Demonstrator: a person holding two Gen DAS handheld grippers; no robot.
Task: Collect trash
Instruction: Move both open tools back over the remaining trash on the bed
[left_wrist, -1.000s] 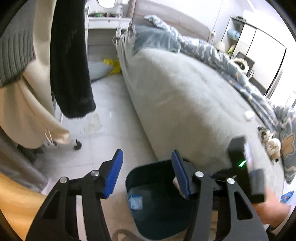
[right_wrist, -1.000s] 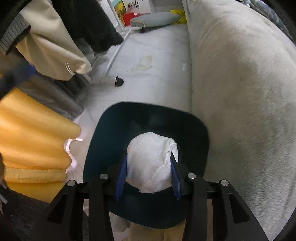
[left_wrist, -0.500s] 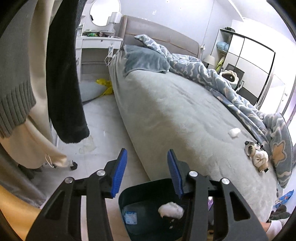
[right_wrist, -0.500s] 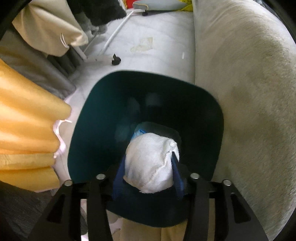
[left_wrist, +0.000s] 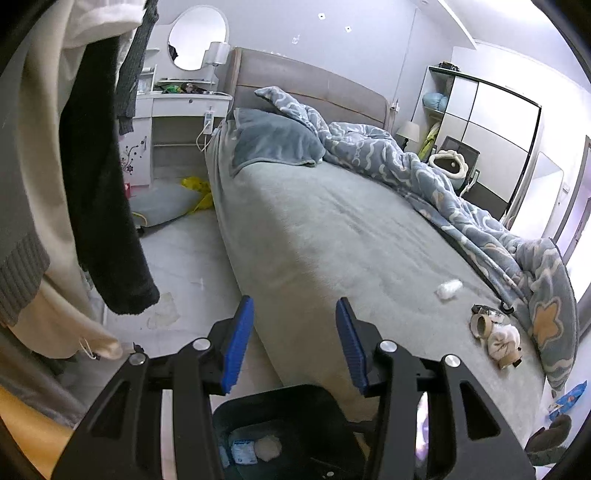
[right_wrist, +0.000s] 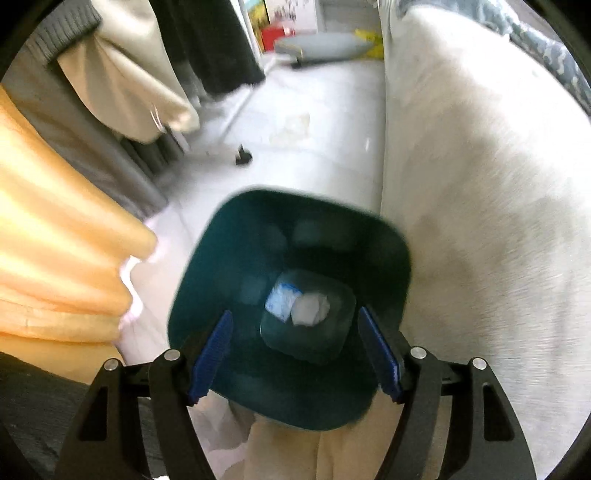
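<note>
A dark teal bin (right_wrist: 229, 236) stands on the floor beside the bed. At its bottom lie a white tissue wad (right_wrist: 311, 309) and a blue-and-white packet (right_wrist: 281, 300). My right gripper (right_wrist: 301, 350) hovers over the bin, its jaws opening with nothing between them. The same bin (left_wrist: 280, 400) shows low in the left wrist view, with the wad (left_wrist: 267, 447) inside. My left gripper (left_wrist: 294, 345) is above it, its jaws opening and empty. On the bed lie another white wad (left_wrist: 449, 289), a cardboard roll (left_wrist: 481, 325) and a crumpled cream wad (left_wrist: 503, 343).
The grey bed (left_wrist: 332, 236) fills the right side, with a blue patterned duvet (left_wrist: 424, 173) along its far edge. Clothes (left_wrist: 99, 206) hang at the left on a rack. A yellow curtain (right_wrist: 48, 236) is left of the bin. A stained scrap (left_wrist: 164, 314) lies on the floor.
The right gripper opened and let go of the white wad, which now lies in the bin. The left gripper rose and tilted up, so more of the bed shows.
</note>
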